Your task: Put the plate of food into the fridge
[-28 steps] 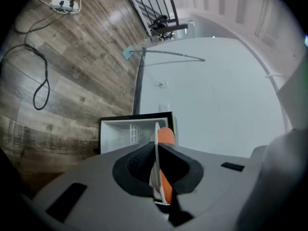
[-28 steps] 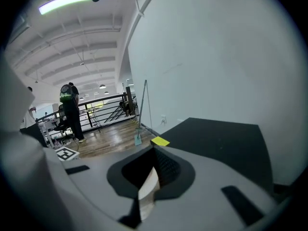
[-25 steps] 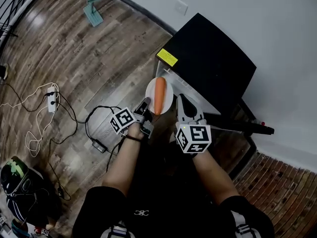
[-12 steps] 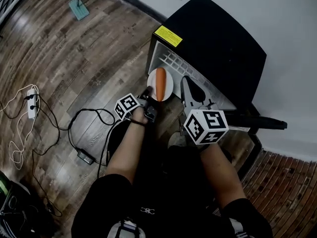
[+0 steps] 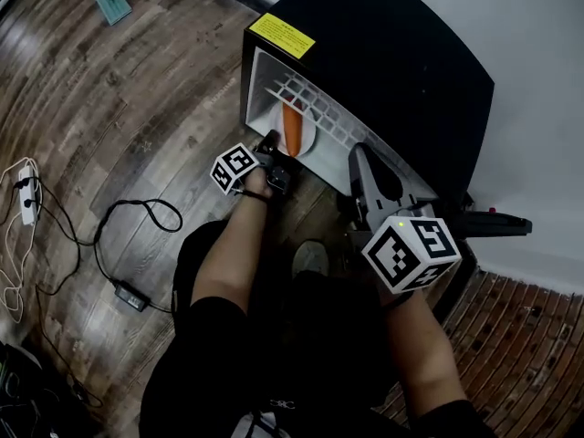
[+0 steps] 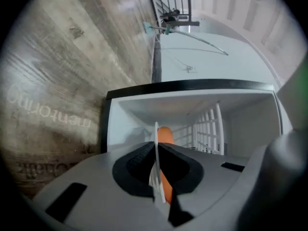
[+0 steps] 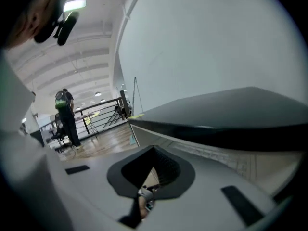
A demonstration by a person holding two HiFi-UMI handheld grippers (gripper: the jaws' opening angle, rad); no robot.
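Observation:
A black mini fridge [image 5: 392,53] stands open, its white inside [image 6: 240,124] fitted with a wire shelf [image 5: 319,108]. A white plate [image 5: 307,131] carrying a long orange piece of food [image 5: 291,128] sits just inside the fridge opening. My left gripper [image 5: 272,151] is shut on the plate's near rim. In the left gripper view the plate [image 6: 156,134] shows edge-on between the pads, with the orange food [image 6: 166,136] to its right. My right gripper [image 5: 358,155] is shut on nothing and hovers at the fridge's front right, apart from the plate.
The fridge door [image 5: 484,224] stands open at the right, seen edge-on. A brick strip [image 5: 511,354] lies at the lower right. Cables [image 5: 137,217] and a power strip [image 5: 26,203] lie on the wood floor at the left. A person [image 7: 65,114] stands far off by a railing.
The left gripper has carried the plate forward from in front of the fridge into its opening. The right gripper has dropped back toward the lower right.

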